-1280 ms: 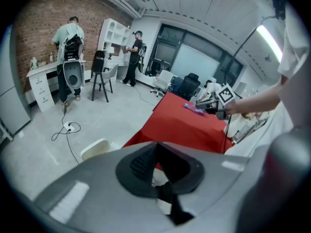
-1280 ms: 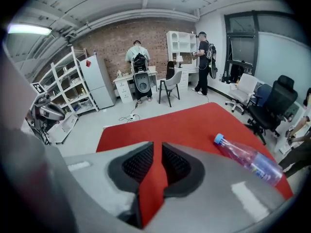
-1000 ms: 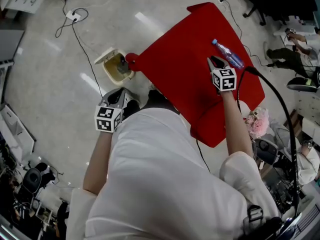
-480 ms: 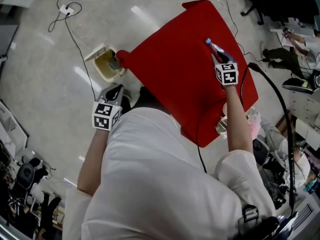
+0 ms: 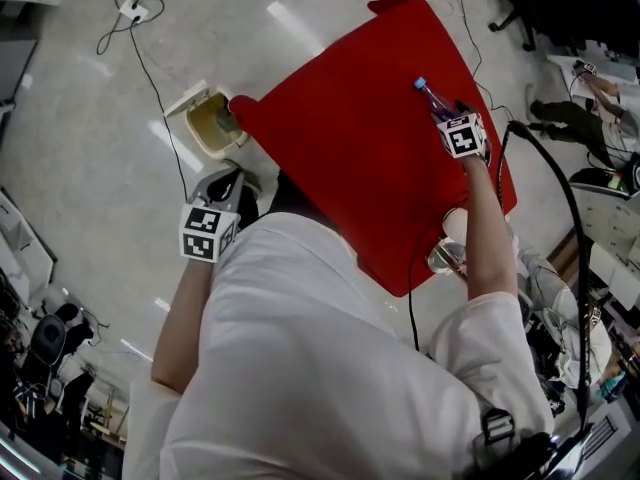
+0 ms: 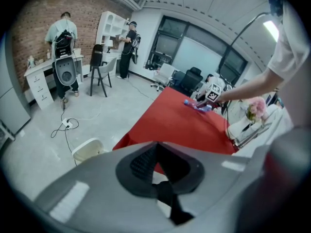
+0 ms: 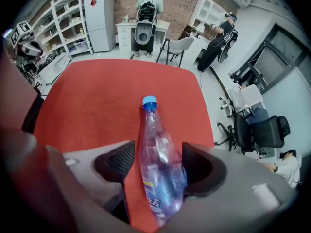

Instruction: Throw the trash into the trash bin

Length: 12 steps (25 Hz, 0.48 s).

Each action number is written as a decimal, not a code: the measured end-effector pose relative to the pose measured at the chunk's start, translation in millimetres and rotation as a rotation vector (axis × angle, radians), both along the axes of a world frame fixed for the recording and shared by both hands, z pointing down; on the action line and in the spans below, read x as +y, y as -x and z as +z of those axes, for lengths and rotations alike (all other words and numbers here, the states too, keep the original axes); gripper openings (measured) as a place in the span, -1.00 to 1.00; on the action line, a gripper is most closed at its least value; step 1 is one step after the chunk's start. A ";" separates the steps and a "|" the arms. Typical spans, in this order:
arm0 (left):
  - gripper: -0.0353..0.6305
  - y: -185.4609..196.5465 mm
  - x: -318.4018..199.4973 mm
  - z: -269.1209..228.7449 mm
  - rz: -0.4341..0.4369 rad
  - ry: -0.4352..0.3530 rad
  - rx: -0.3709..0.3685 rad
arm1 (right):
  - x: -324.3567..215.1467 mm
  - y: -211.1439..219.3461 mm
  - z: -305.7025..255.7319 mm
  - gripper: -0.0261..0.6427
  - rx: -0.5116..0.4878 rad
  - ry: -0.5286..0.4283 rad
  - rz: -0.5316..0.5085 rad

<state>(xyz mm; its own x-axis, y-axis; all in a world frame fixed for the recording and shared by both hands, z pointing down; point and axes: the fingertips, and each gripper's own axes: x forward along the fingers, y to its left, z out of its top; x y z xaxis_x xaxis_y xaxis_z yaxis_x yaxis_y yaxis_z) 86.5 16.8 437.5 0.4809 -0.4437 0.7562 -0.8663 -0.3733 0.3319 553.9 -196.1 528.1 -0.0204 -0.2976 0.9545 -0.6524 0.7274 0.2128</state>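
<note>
Nothing legible from my seat.
The bottle (image 7: 160, 164) has a label (image 7: 151, 194) whose blue and yellow print is too blurred for me to read. The right marker cube (image 5: 463, 135) and left marker cube (image 5: 203, 236) show only black-and-white square patterns.

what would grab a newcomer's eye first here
The big red table fills the middle of the head view. Near its right edge lies a clear blue-capped bottle, between the right gripper's jaws, which have just been opening. A pale trash bin stands on the floor by the table's corner.
</note>
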 end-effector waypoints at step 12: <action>-0.88 17.4 4.4 7.0 -0.060 0.015 -0.007 | -1.5 -1.9 24.0 0.02 -0.006 0.043 0.064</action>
<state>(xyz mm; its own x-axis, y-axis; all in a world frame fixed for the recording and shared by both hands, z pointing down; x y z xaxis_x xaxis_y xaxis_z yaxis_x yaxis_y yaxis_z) 69.1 21.2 444.6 0.4485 -0.4604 0.7661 -0.8893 -0.3156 0.3309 555.8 -197.5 552.2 -0.0080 -0.2574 0.9663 -0.6991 0.6923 0.1786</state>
